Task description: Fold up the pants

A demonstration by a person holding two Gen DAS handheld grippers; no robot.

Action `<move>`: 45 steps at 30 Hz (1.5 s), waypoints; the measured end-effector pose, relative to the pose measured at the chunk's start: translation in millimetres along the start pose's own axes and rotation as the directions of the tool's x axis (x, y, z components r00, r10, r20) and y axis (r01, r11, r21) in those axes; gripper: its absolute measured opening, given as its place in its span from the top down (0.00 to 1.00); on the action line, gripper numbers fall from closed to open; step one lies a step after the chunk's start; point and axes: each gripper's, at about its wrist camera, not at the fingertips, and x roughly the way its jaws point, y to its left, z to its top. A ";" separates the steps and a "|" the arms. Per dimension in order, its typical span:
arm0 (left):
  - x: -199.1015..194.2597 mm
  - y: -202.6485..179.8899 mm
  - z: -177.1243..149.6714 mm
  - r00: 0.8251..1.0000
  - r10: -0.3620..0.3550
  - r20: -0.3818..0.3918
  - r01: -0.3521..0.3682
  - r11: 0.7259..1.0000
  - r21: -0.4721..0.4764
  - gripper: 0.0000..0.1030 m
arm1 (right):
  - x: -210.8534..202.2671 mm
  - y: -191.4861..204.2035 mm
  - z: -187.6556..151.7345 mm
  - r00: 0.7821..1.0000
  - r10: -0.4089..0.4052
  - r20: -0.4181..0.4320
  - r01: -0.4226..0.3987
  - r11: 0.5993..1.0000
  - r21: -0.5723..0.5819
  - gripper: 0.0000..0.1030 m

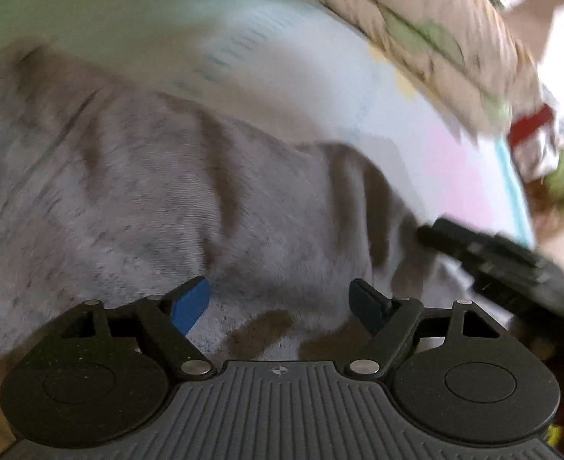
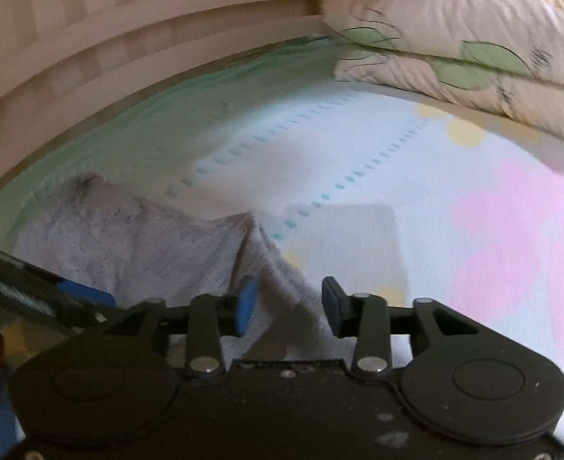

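Nearest my left lens: the left gripper (image 1: 280, 301), jaws spread wide, nothing between the pads. Grey cloth lies just under and ahead of them, not pinched. I read it as hovering low over the fabric; contact I cannot confirm through the blur.

The pants (image 1: 147, 199), grey knit, wrinkled, spread across most of that view from far left to right of centre. They lie on the bed sheet (image 1: 416, 122), pale with a pink patch, yellow spots and a dotted blue line. At far right in the left view, the right gripper's black body enters from the edge, beside the cloth's right end.

Right lens: the right gripper (image 2: 289, 304), jaws partly apart. A raised ridge of the pants (image 2: 128, 237) runs up between the blue pads (image 2: 245, 304), but I see gaps on both sides, so no pressing. The left tool's blue tip shows at far left, on the cloth.

Further right and back: a quilted pillow (image 2: 474, 30) with green leaf print, resting on the sheet (image 2: 493, 230). Behind, a slatted pale headboard (image 2: 128, 11).

No containers in either view.
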 end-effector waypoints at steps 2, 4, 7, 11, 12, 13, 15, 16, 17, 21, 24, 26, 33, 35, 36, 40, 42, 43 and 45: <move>0.2 2.3 -0.1 1.000 -0.008 0.009 0.008 1.000 -0.011 0.24 | 13.2 -5.6 4.3 0.999 0.019 -0.032 -0.020 0.999 -0.038 0.60; -0.3 0.1 -0.6 1.000 0.001 0.014 -0.001 1.000 0.007 0.24 | 25.0 -9.1 4.5 0.994 0.069 -0.081 -0.074 0.996 -0.057 1.00; 7.8 -12.9 0.2 1.000 0.007 0.022 -0.007 1.000 0.023 0.23 | 40.0 -5.1 0.4 0.994 0.008 -0.107 -0.021 0.993 -0.117 0.98; 10.5 -28.6 0.6 1.000 0.017 0.024 -0.018 0.999 0.045 0.23 | 57.9 -11.0 3.2 0.996 -0.032 -0.089 0.029 0.999 -0.039 0.97; 8.3 -29.7 0.8 1.000 0.015 0.021 -0.016 0.998 0.053 0.23 | 58.8 -11.4 3.9 0.996 -0.043 -0.082 0.042 0.999 -0.018 0.93; 9.4 -34.6 0.7 1.000 0.009 0.016 -0.010 0.998 0.061 0.23 | 56.3 -11.9 4.3 0.995 -0.063 -0.071 0.063 0.998 0.000 0.82; 7.9 -43.7 -2.5 1.000 -0.001 0.015 0.000 0.996 0.091 0.23 | 40.9 -12.8 4.0 0.995 -0.098 -0.034 0.099 0.994 0.040 0.81; 8.1 -48.3 -5.6 1.000 -0.003 0.014 0.001 0.994 0.107 0.23 | 29.5 -13.7 2.7 0.995 -0.098 -0.012 0.099 0.993 0.064 0.81; 8.0 -55.1 -8.9 1.000 -0.007 0.012 0.005 0.992 0.125 0.23 | 16.7 -14.2 -1.3 0.996 -0.094 0.006 0.093 0.991 0.092 0.81; 8.8 -75.5 -27.5 0.999 -0.041 -0.013 0.043 0.983 0.179 0.23 | -38.9 -21.9 -36.8 0.996 -0.080 -0.049 0.089 0.970 0.226 0.80; 16.5 -92.8 -45.6 0.997 -0.052 -0.054 0.063 0.972 0.226 0.23 | -69.0 -25.5 -78.3 0.984 -0.095 -0.150 0.135 0.949 0.284 0.79; 22.4 -102.3 -57.5 0.996 -0.050 -0.080 0.069 0.964 0.256 0.23 | -81.8 -26.2 -104.0 0.967 -0.117 -0.228 0.184 0.936 0.301 0.79; 43.7 -125.8 -83.6 0.995 0.063 -0.080 -0.027 0.918 0.395 0.21 | -110.7 -29.1 -142.8 0.942 -0.130 -0.310 0.251 0.885 0.392 0.73; 44.3 -130.6 -82.4 0.994 0.076 -0.082 -0.037 0.917 0.396 0.21 | -124.6 -36.0 -140.4 0.955 -0.149 -0.255 0.250 0.869 0.427 0.73; 44.2 -133.0 -82.8 0.994 0.073 -0.087 -0.034 0.920 0.392 0.21 | -134.3 -42.6 -140.2 0.957 -0.169 -0.235 0.259 0.862 0.436 0.73; 47.7 -149.5 -85.1 0.994 0.048 -0.097 -0.005 0.915 0.402 0.21 | -171.2 -83.9 -135.7 0.951 -0.266 -0.156 0.308 0.825 0.475 0.65; 52.8 -159.9 -86.6 0.994 0.035 -0.100 0.009 0.912 0.411 0.21 | -188.1 -107.1 -135.7 0.938 -0.317 -0.141 0.346 0.815 0.464 0.65; 55.2 -164.1 -87.2 0.994 0.026 -0.102 0.018 0.912 0.410 0.21 | -194.0 -119.1 -136.2 0.928 -0.345 -0.140 0.370 0.811 0.453 0.65; 60.2 -173.7 -88.3 0.995 0.007 -0.101 0.035 0.911 0.411 0.21 | -209.1 -141.0 -138.4 0.908 -0.396 -0.133 0.412 0.799 0.438 0.61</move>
